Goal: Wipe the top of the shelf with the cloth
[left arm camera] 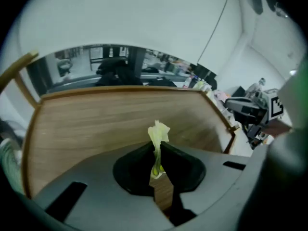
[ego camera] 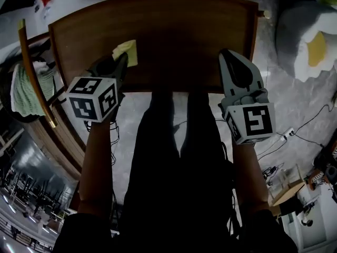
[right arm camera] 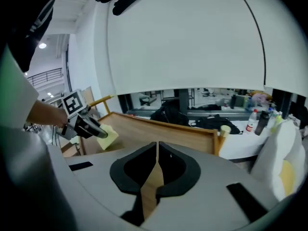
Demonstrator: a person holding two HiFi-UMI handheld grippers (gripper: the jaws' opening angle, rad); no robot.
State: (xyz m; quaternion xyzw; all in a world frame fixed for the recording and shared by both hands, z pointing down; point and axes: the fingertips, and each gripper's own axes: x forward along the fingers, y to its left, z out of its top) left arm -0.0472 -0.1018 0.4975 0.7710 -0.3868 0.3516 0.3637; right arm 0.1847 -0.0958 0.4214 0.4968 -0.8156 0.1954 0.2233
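1. Biggest thing first: the shelf [ego camera: 174, 30]. Its wooden top runs long-ways side to side, square across the way both sets of fingers point. Nearly all of it lies ahead and to the right of the left fingers.
2. The left gripper [left arm camera: 158, 150] is the one that matters. Its fingers [left arm camera: 132, 170] are clamped on the cloth, and they sit over the near-left corner of the top.
3. The right gripper [right arm camera: 156, 150] hangs at the near edge on the right side. Its fingers [right arm camera: 132, 170] are pressed together with nothing between them, just bare wood showing past the tips. It's well apart from the cloth, so we wouldn't count on it for the wipe.
4. The cloth [ego camera: 127, 51], yellow and small, pokes out just beyond the left fingertips, toward the back of the shelf. We can't tell if it's actually touching the wood or hovering just above.
5. Our read: the wipe goes rightward and forward from the left fingers, along that long axis.
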